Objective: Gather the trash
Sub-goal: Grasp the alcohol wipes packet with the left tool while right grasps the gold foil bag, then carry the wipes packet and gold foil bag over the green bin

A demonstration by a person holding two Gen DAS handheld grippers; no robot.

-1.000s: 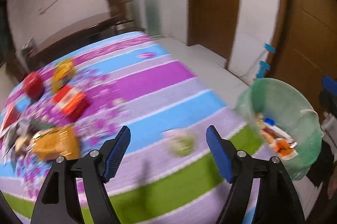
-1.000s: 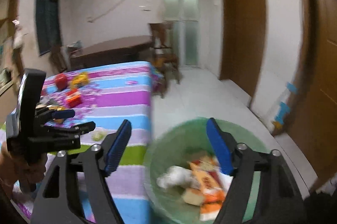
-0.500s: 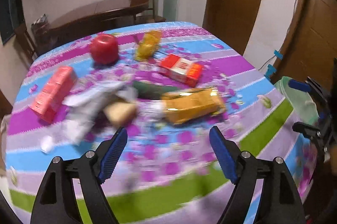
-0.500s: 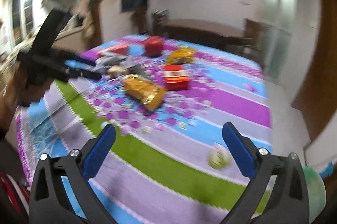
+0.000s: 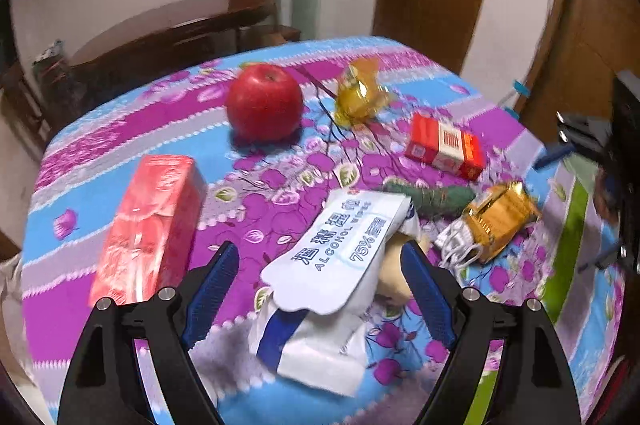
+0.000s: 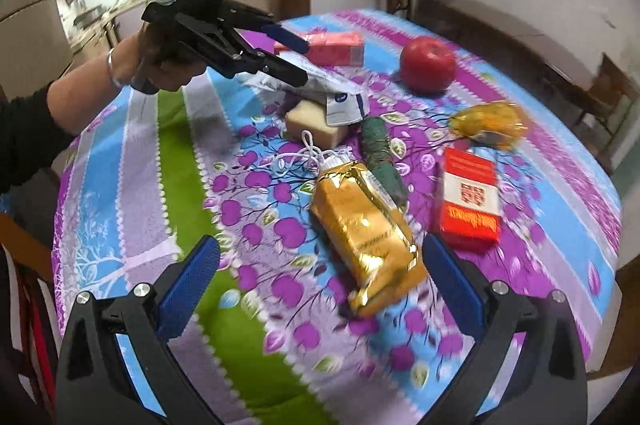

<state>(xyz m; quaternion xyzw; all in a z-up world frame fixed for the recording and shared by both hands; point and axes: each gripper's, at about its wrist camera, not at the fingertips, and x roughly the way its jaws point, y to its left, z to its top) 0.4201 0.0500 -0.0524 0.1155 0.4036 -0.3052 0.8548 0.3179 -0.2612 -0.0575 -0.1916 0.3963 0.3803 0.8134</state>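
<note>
A: Blue-padded jaws of the left hand-held gripper [image 5: 320, 289] stand wide, having just eased a little further apart, pitched steeply down over the worktop [image 5: 120, 129]. White alcohol-wipe packet [image 5: 340, 245] lies between the pads, neither pad pressing on it.

B: Seen from the right wrist view?

A: Left hand [image 6: 160, 65] wraps the black handle from the left edge, forearm in a dark sleeve [image 6: 24, 137], a bracelet at the wrist. The tool slants down to the right, its tips above the wipe packet's near end.

B: Right side?

A: Right hand-held gripper [image 6: 320, 285] is spread to its fullest after just opening, also angled down. Gold foil packet [image 6: 364, 225] lies flat on the cloth, its near end between the pads; no contact visible.

B: Other trash positions?

A: Tan block [image 6: 316, 125] sits partly under the wipe packet. White cord [image 6: 304, 157] is bunched at the foil packet's far end. Dark green roll [image 6: 380, 157] lies just beside the foil packet, on the side nearer the red carton [image 6: 470, 201]. Yellow wrapper [image 6: 488, 123] is farther back, near the apple [image 6: 428, 65]. Pink box [image 6: 336, 47] lies at the far side, behind the left tool.

B: Blur?

A: Slight at the worktop's edges; centre readable.
</note>
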